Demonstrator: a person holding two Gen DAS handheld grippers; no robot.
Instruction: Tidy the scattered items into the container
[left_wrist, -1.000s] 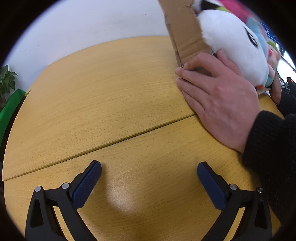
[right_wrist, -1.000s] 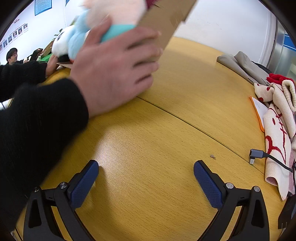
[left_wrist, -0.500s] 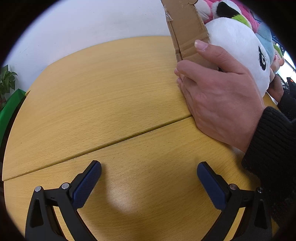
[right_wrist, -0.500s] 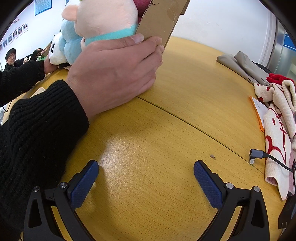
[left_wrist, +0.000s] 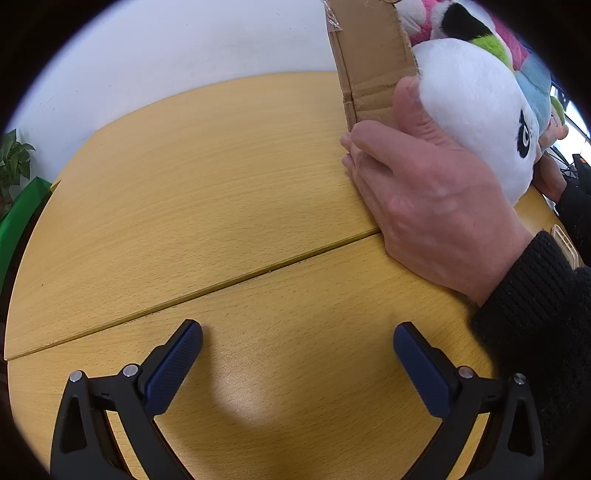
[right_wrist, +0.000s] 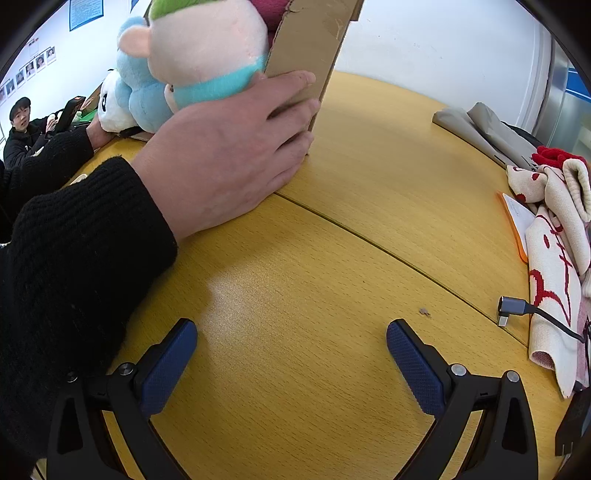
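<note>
A cardboard box (left_wrist: 373, 62) stands tipped on the wooden table (left_wrist: 207, 177), with plush toys bulging out: a white panda toy (left_wrist: 476, 110) and pink ones behind. A bare hand (left_wrist: 428, 199) in a black sleeve grips the box's edge. My left gripper (left_wrist: 297, 350) rests low over the table, open and holding nothing. In the right wrist view the same box (right_wrist: 310, 40) holds a cream and teal plush (right_wrist: 210, 51) and a blue plush (right_wrist: 138, 92); a hand (right_wrist: 229, 151) clasps it. My right gripper (right_wrist: 291, 347) is open with nothing between its fingers.
A red-and-cream cloth (right_wrist: 554, 254) and a grey USB cable plug (right_wrist: 511, 308) lie at the table's right edge, with a grey bag (right_wrist: 480, 129) behind. A seated person (right_wrist: 20, 125) is at far left. A green plant (left_wrist: 14, 162) stands beyond the table.
The hands have tilted the box further up, and the plush toys have shifted higher in it. Both grippers stay still and open.
</note>
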